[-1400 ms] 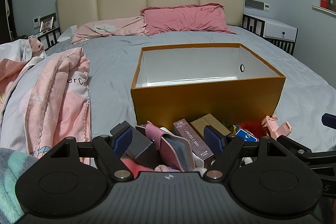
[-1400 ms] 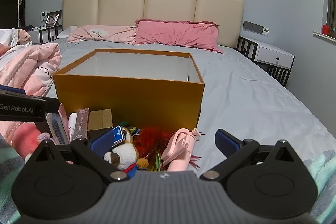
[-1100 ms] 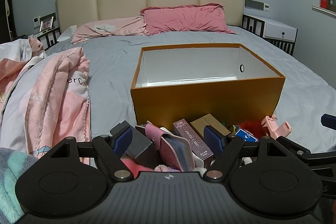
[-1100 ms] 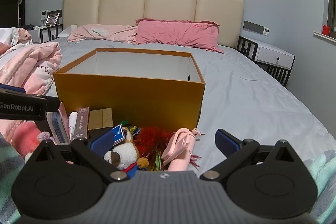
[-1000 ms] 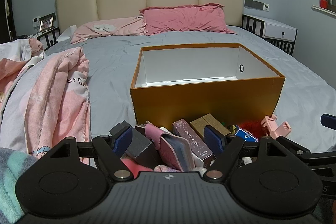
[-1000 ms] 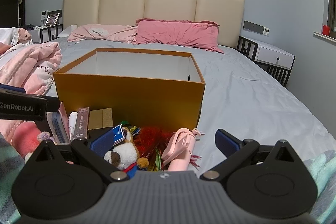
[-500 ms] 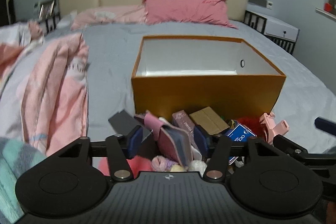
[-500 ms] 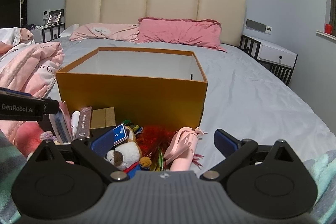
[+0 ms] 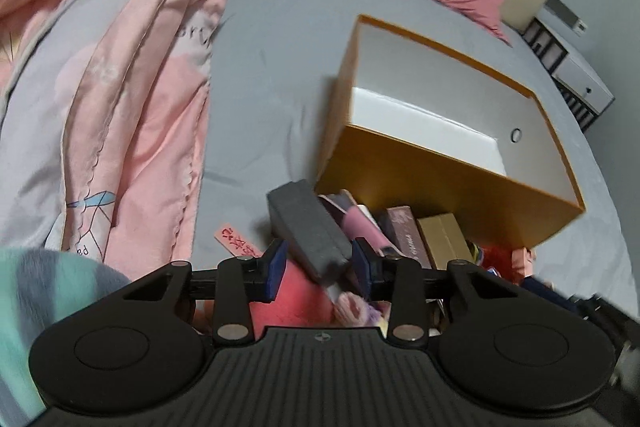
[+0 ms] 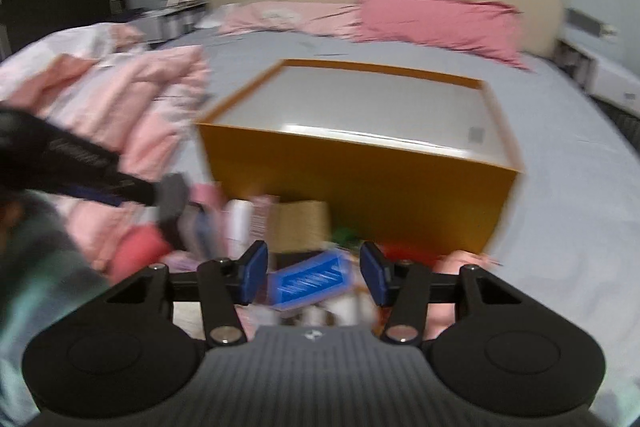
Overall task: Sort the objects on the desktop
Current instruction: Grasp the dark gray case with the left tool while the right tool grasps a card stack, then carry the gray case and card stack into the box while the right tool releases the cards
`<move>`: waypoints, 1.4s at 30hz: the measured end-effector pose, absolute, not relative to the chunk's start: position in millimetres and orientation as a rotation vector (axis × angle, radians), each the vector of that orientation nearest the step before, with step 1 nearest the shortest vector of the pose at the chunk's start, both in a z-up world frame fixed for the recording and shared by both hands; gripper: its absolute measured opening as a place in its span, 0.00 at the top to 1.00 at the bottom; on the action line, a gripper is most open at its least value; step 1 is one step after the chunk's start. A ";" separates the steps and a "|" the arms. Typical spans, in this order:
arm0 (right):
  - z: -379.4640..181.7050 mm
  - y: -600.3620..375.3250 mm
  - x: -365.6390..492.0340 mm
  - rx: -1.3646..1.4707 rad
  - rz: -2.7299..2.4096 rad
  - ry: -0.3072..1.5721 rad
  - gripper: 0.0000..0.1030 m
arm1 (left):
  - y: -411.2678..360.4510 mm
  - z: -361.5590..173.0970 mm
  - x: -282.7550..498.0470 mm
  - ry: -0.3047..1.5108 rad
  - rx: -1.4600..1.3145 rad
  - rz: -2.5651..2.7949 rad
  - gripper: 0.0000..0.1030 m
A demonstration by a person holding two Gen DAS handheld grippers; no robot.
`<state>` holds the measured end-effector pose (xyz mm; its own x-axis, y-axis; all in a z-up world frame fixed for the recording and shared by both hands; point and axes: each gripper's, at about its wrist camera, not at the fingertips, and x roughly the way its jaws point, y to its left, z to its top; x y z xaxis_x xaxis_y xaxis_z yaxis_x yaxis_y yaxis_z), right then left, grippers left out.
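Observation:
An open orange box (image 9: pixel 440 187) with a white inside stands on the grey bed, also in the right wrist view (image 10: pixel 352 183). Small objects are piled against its near wall. My left gripper (image 9: pixel 319 269) points down at the pile with its jaws closing around a dark grey box (image 9: pixel 308 227). The right pad is at the box's edge and a gap shows at the left pad. My right gripper (image 10: pixel 313 273) hangs over a blue pack (image 10: pixel 312 281). Its jaws are closing, with gaps on both sides. The right wrist view is blurred.
A pink wallet (image 9: pixel 360 227), a purple carton (image 9: pixel 406 235) and a tan carton (image 9: pixel 444 241) lie beside the grey box. A pink quilt (image 9: pixel 132 99) is heaped on the left. Pink pillows (image 10: pixel 432 15) lean on the headboard. A white nightstand (image 9: pixel 580 83) stands at the right.
Both grippers tipped down and moved in over the pile, and both jaws narrowed. The left one rolled and now straddles the grey box. The right one now straddles the blue pack.

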<state>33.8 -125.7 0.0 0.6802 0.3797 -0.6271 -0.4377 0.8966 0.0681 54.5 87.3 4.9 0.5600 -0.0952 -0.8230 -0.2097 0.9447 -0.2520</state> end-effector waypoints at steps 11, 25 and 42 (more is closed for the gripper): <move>-19.1 -69.9 56.6 -0.200 0.642 0.747 0.55 | 95.9 -21.4 89.7 1.095 -0.440 0.067 0.58; -0.3 -77.6 72.5 -0.126 0.653 0.734 0.84 | 108.4 -31.1 96.5 1.096 -0.528 0.052 0.54; -19.4 -65.1 113.3 -0.014 0.583 0.794 0.79 | 116.3 -46.6 112.7 1.110 -0.611 0.061 0.41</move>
<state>113.3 -65.1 -19.4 0.5528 0.4881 -0.6754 -0.4980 0.8434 0.2019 112.7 116.3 -46.6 0.4606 -0.2498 -0.8517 -0.3421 0.8355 -0.4300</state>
